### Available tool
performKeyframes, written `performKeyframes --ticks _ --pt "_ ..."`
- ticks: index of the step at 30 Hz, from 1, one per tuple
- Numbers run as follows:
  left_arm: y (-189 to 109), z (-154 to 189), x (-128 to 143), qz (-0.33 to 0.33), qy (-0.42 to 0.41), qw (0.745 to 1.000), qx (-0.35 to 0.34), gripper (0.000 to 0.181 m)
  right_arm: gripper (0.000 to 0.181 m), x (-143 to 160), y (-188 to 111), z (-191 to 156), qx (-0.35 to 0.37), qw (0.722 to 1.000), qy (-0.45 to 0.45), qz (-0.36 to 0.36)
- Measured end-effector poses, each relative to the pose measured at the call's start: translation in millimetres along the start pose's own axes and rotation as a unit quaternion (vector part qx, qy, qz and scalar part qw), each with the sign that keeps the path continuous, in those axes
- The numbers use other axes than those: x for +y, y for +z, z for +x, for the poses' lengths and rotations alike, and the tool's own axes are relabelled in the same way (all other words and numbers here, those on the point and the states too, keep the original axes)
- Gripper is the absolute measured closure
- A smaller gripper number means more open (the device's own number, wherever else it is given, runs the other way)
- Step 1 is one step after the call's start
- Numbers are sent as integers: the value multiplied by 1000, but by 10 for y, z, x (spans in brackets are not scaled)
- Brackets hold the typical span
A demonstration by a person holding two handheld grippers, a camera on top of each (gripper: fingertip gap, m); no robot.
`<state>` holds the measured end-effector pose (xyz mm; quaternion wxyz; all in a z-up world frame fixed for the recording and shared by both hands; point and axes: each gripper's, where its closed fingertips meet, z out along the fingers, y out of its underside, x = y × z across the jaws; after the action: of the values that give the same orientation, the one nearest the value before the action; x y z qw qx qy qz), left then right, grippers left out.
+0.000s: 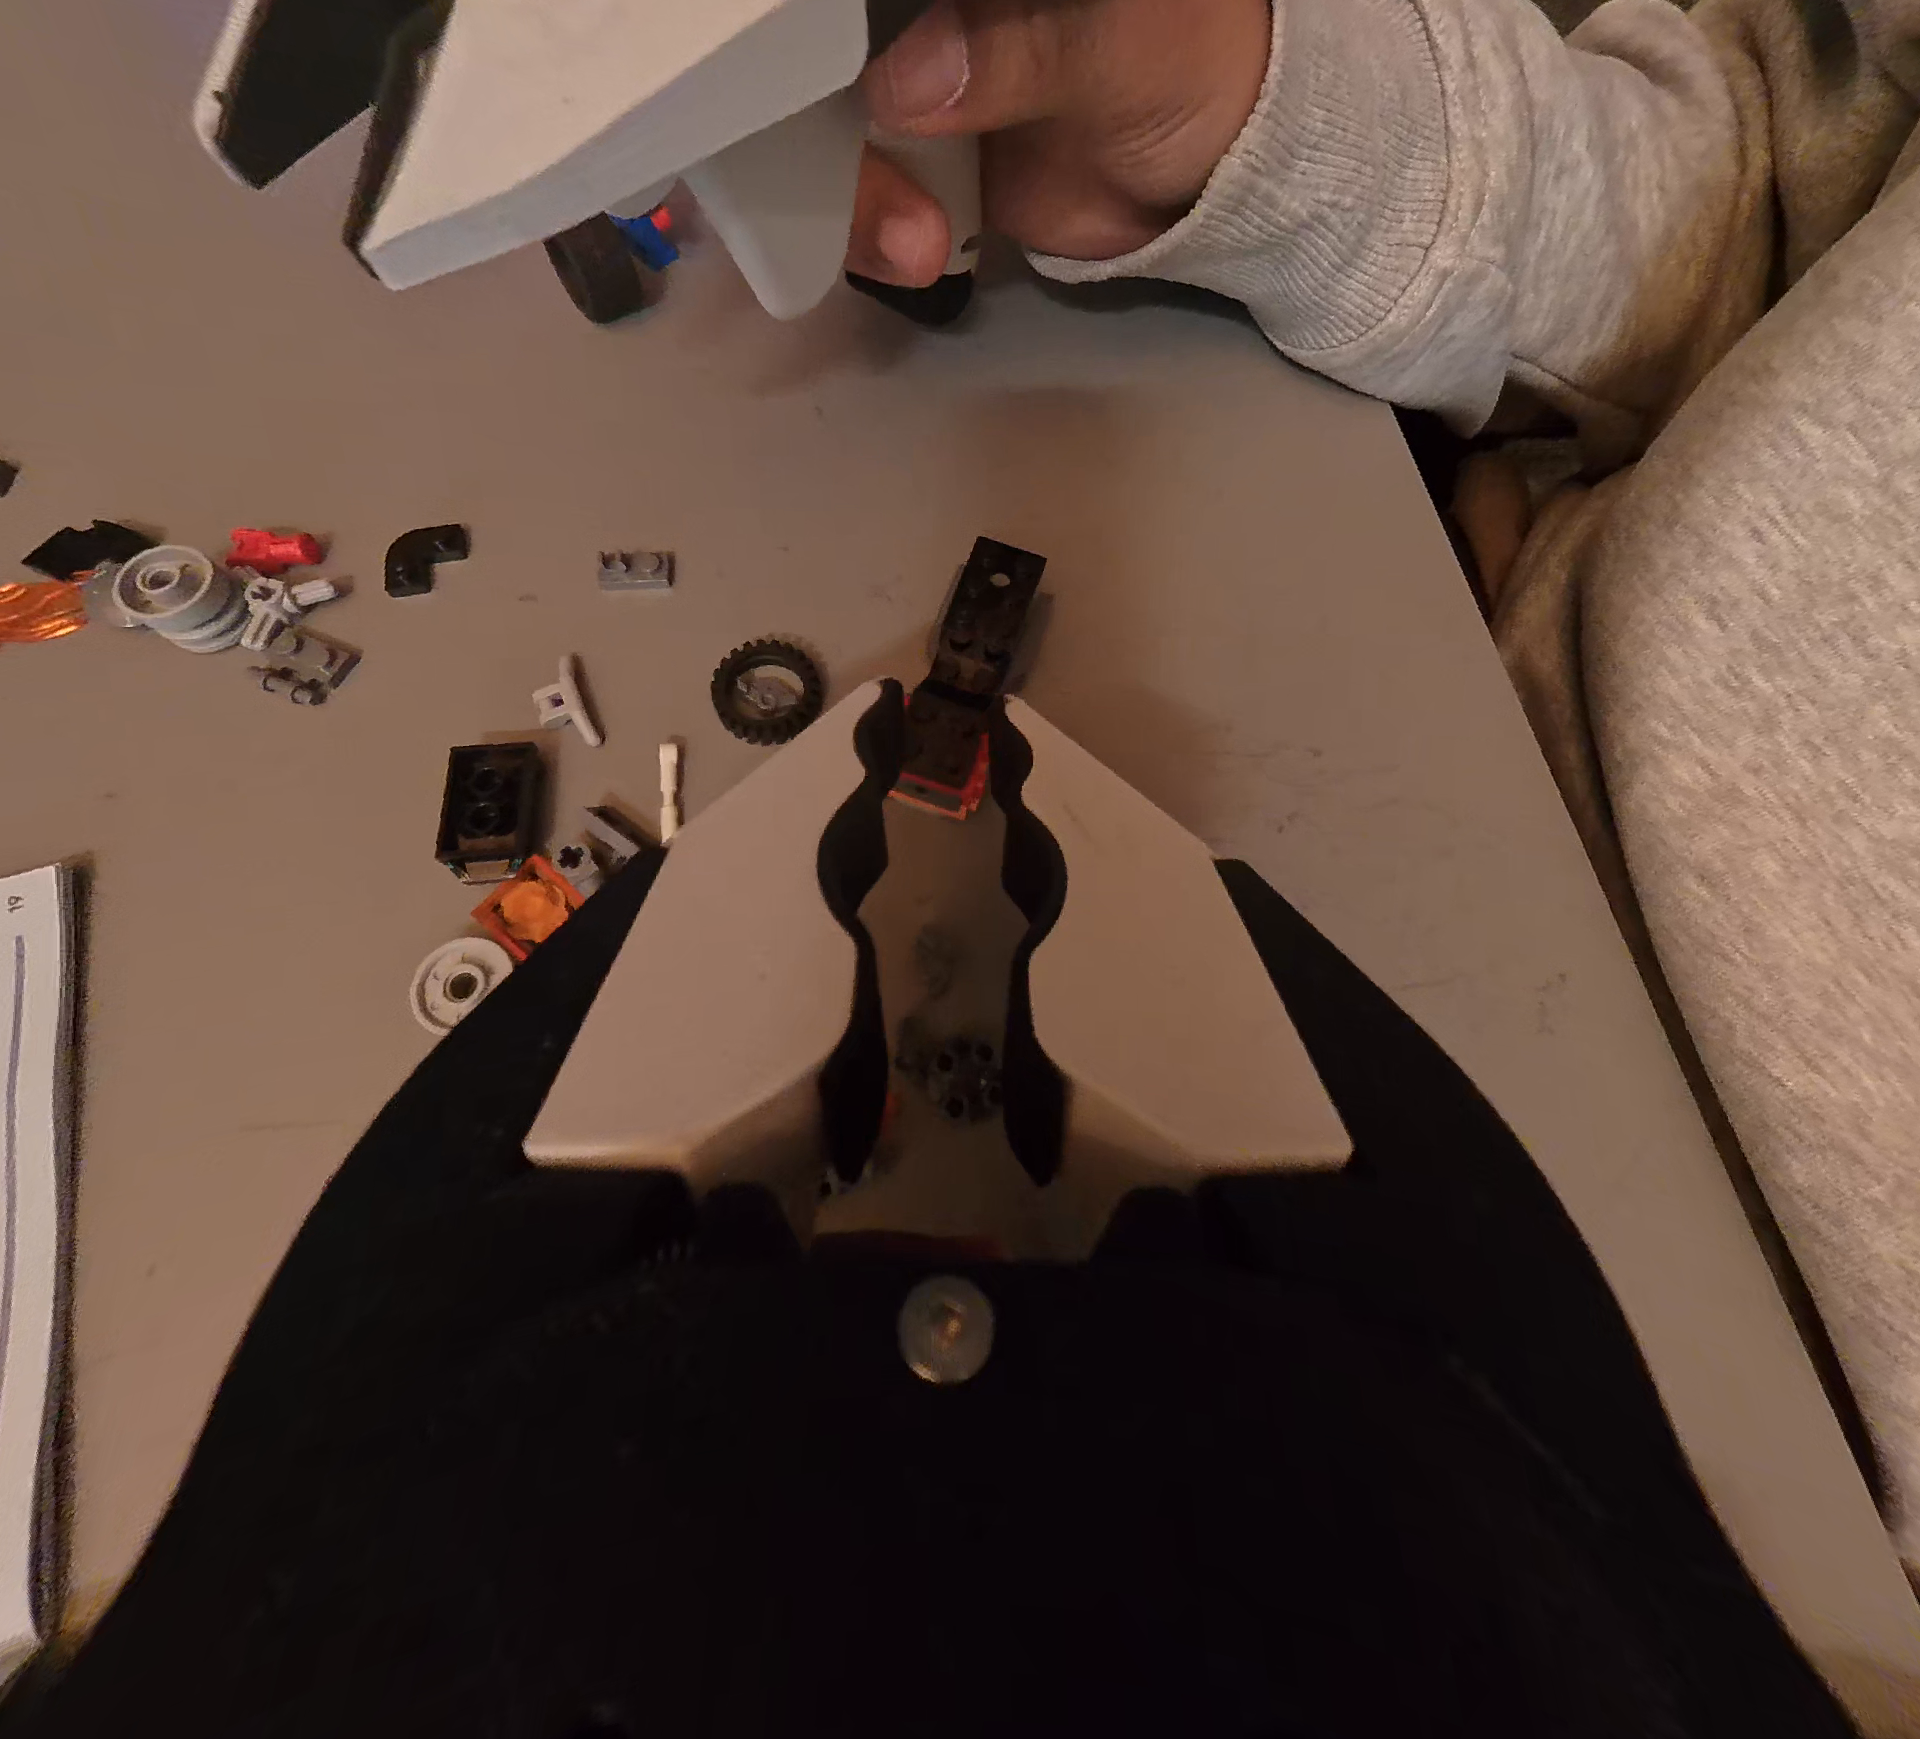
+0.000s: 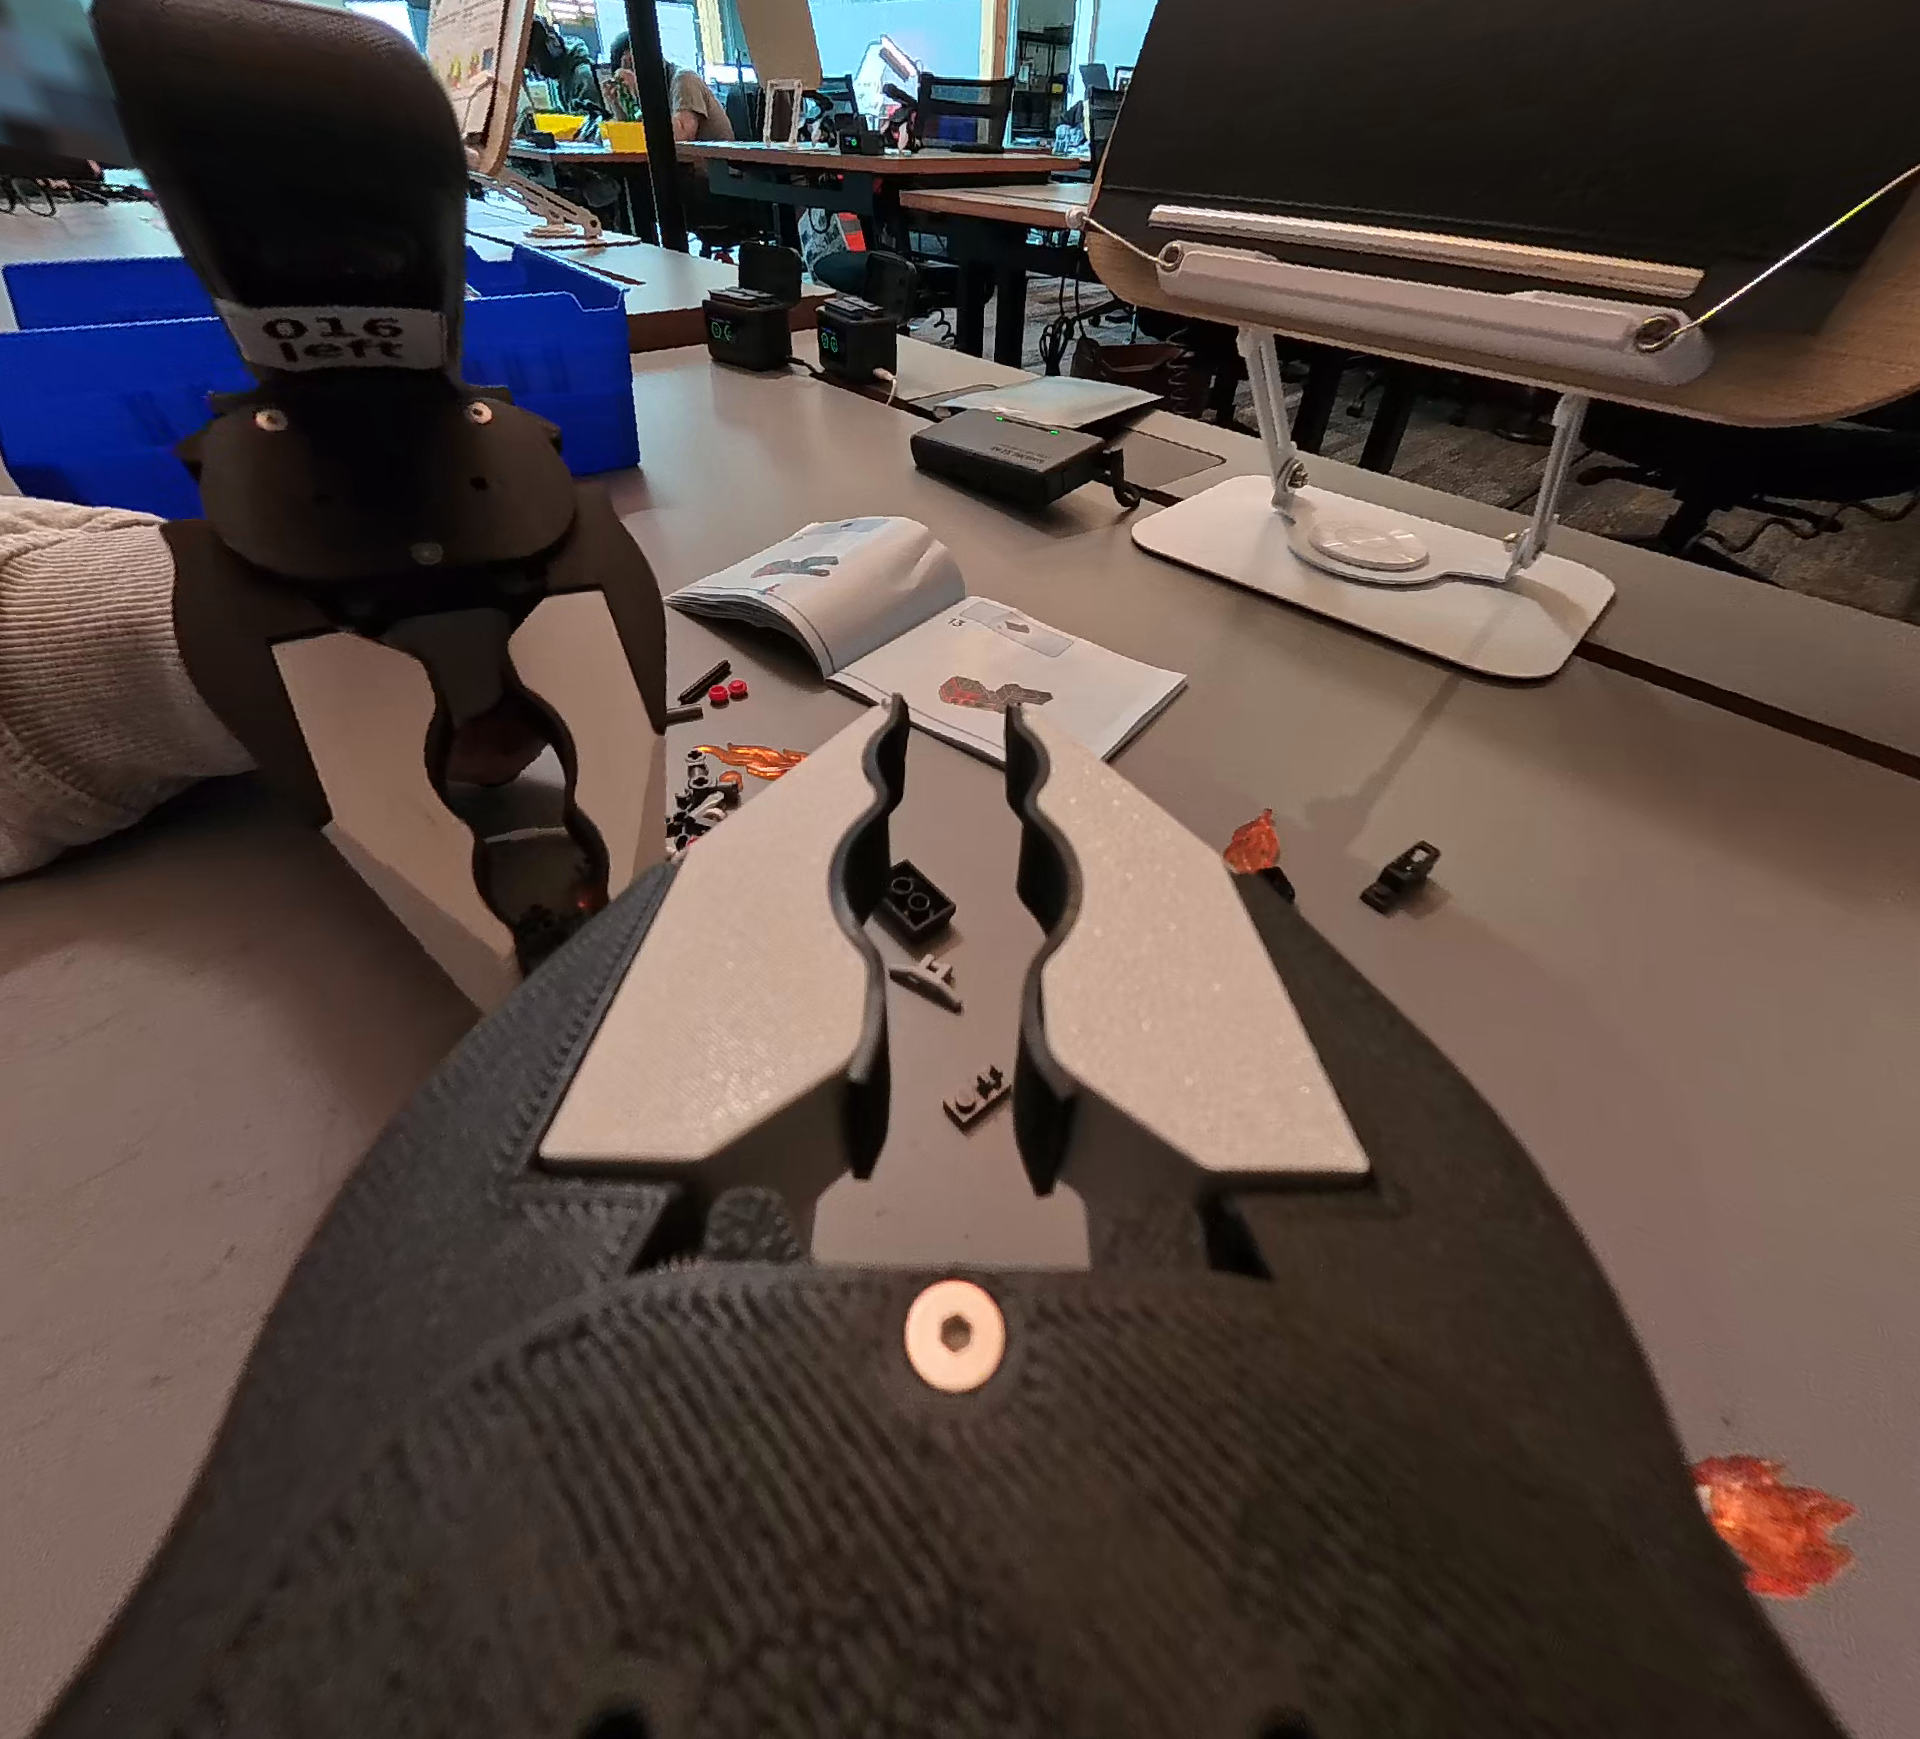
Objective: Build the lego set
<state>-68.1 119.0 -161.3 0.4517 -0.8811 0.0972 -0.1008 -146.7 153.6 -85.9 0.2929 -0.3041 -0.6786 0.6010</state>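
The grey table (image 2: 1558, 1118) carries everything, with a blue bin (image 2: 561, 359) at its far left edge and a white stand (image 2: 1371, 567) holding a dark board at the far right. An open booklet (image 2: 935, 640) lies flat between them, and a black box (image 2: 1003, 453) sits just behind it. The left gripper (image 1: 940, 702) points down at the table near its edge; its jaws are narrowly parted and clamp the red-and-black end of the build (image 1: 961, 702), a short black stack of bricks whose far end sticks out past the fingertips, close above or on the table; which, I cannot tell. The right gripper (image 2: 956, 723) hovers above the table with its jaws apart and nothing between them; a hand (image 1: 1039, 110) in a grey sleeve grips its handle. Loose parts lie scattered left of the build: a black tyre (image 1: 767, 690) just beside the left gripper's tip, a black brick (image 1: 488, 801), a grey wheel hub (image 1: 171, 593), a small grey plate (image 1: 636, 569) and a red piece (image 1: 270, 548). Orange flame pieces (image 2: 1771, 1533) lie well apart on the right side.
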Motion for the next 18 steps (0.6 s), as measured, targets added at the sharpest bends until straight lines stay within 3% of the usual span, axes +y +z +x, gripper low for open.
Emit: performKeyframes --ticks 6,18 --pt "-45 -8 -45 20 -35 999 16 177 164 0 -2 0 0 1000 0 0" --pt "6 -14 39 -7 -58 998 21 181 164 3 -4 0 0 1000 -1 -1"
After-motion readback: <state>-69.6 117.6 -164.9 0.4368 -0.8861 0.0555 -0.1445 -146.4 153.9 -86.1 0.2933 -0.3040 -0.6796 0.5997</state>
